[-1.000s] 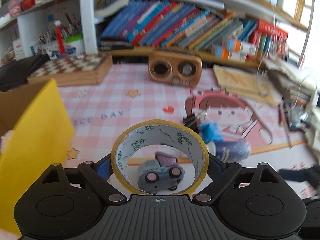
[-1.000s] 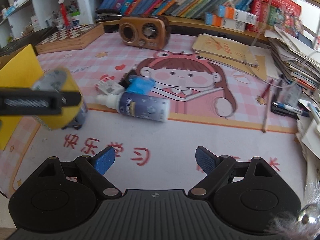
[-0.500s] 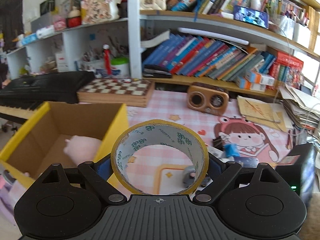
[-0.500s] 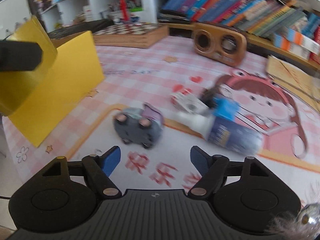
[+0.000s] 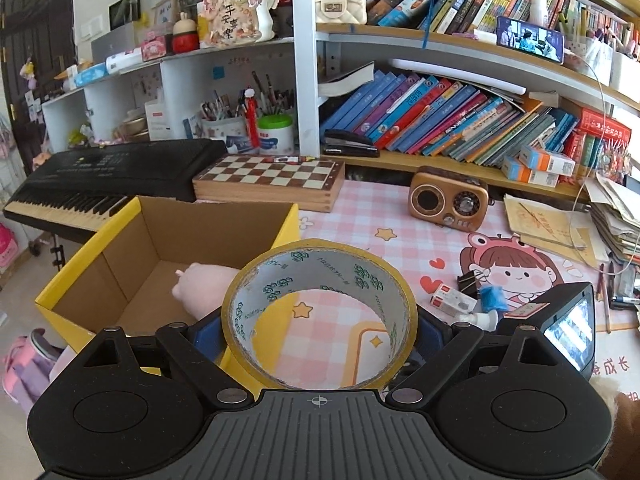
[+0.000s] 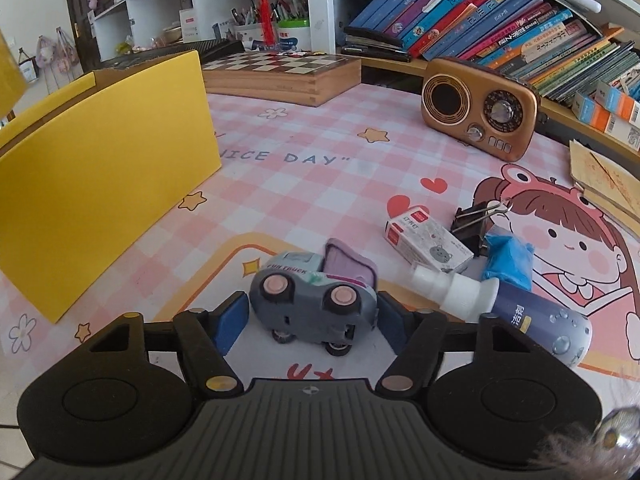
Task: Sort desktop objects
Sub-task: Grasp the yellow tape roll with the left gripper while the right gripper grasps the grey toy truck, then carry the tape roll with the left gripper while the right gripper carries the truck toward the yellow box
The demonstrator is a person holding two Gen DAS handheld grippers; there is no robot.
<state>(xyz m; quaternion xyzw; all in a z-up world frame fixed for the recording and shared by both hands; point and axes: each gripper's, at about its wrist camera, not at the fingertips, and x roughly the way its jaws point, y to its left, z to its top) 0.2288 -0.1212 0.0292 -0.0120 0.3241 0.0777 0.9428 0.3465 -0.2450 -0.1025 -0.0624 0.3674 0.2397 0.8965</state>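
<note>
A roll of yellow tape [image 5: 320, 314] is clamped between the blue pads of the left gripper [image 5: 316, 330], held up on edge above the near right corner of the yellow cardboard box [image 5: 96, 256], in which a pink plush toy [image 5: 204, 286] is seen. The jaws of the right gripper [image 6: 310, 322] are closing around a grey toy truck [image 6: 314, 296] standing between them on the pink checked desk mat [image 6: 320, 176], the left pad just beside it. A spray bottle [image 6: 508, 314], a small staple box [image 6: 426, 240], a binder clip [image 6: 474, 220] and a blue wad [image 6: 508, 260] lie just to the right, near the mat's front edge.
</note>
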